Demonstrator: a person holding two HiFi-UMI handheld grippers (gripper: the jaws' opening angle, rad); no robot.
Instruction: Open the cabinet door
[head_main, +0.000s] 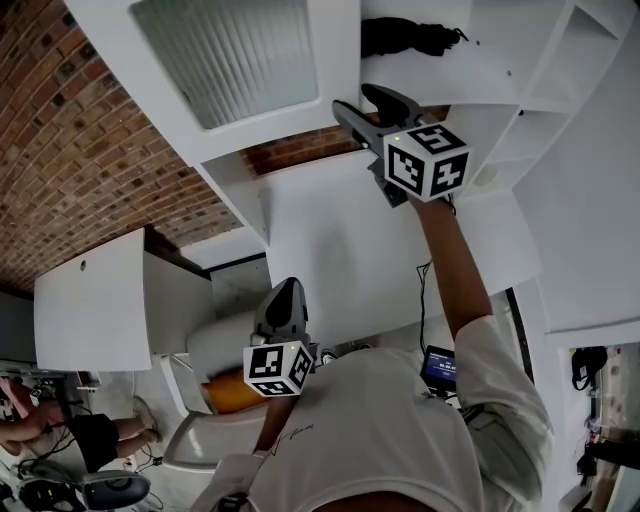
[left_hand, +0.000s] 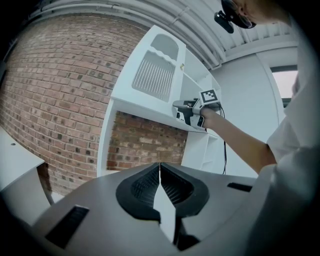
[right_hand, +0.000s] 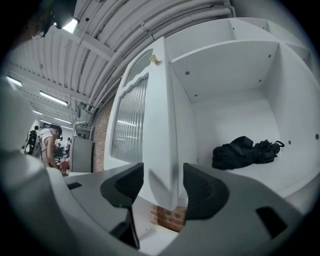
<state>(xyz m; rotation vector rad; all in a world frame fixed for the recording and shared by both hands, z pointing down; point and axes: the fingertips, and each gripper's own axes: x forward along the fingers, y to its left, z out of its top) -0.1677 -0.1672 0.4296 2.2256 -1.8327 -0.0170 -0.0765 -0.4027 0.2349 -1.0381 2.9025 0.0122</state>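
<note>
- Right gripper (right_hand: 162, 182): jaws stood wide. The free edge of the cabinet door (right_hand: 160, 125) ran up between them, near its lower corner, with a gap showing on both sides. No pad pressed on it, so nothing was gripped.
- Cabinet door: swung well out from the cabinet and seen edge-on from the right gripper view, ribbed glass panel facing left. The compartment behind it was fully exposed, so the opening looked done or nearly so.
- Shelf (right_hand: 295, 185) inside: a black bundle (right_hand: 245, 150) lay along its back edge toward the right corner, well apart from the door.
- Left gripper (left_hand: 160, 170): jaws together with nothing between, held low and well apart from the cabinet.
- Risks, as judged:
  - The door was unheld and could drift back toward closed.
  - Pulling the right gripper away sideways could catch a pad on the edge and drag the door.
  - Pushing forward could knock the door's corner.
</note>
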